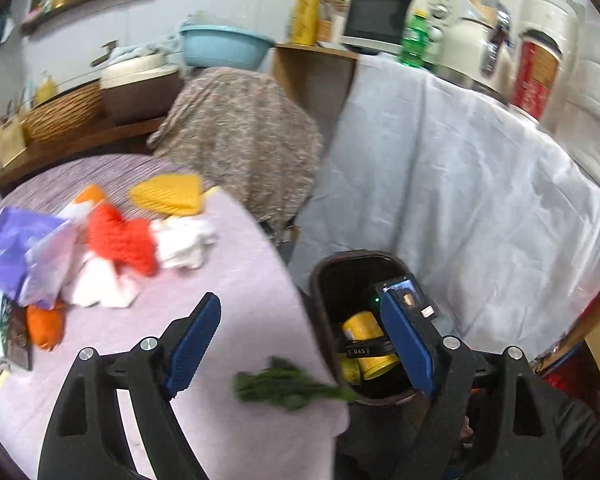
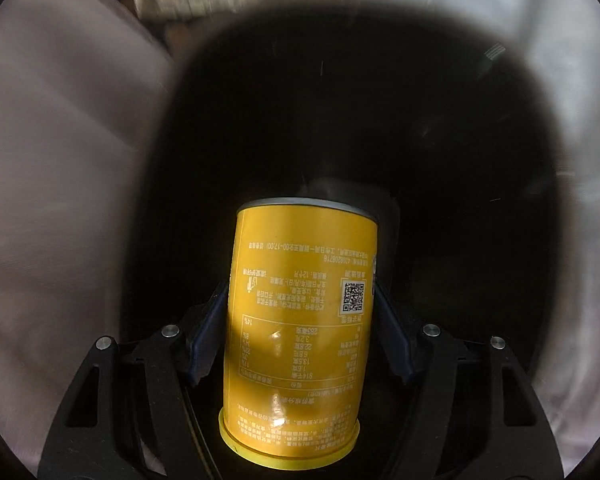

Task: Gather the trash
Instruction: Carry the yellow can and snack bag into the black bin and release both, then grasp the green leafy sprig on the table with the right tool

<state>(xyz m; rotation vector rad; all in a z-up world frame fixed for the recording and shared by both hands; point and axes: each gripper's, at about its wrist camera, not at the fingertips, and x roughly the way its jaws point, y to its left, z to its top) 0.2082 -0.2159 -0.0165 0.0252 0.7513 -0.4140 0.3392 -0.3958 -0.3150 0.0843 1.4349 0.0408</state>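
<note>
A dark brown trash bin [image 1: 320,280] stands on the floor beside the table. My right gripper [image 2: 300,300] is shut on a yellow can [image 2: 300,320] and holds it over the bin's dark opening [image 2: 380,120]; the can also shows in the left wrist view [image 1: 364,328], inside the bin's mouth. My left gripper [image 1: 300,332] is open and empty above the table edge. A green leafy sprig [image 1: 284,386] is blurred between its fingers at the table edge by the bin rim. Crumpled red [image 1: 120,240], white [image 1: 184,240] and purple [image 1: 16,252] trash lies on the table.
The table has a lilac cloth [image 1: 240,300]. A yellow wedge [image 1: 172,194], an orange item [image 1: 46,326] and a booklet [image 1: 8,336] lie on it. A white sheet [image 1: 460,200] drapes a counter behind the bin. A patterned cloth [image 1: 244,136] covers a chair.
</note>
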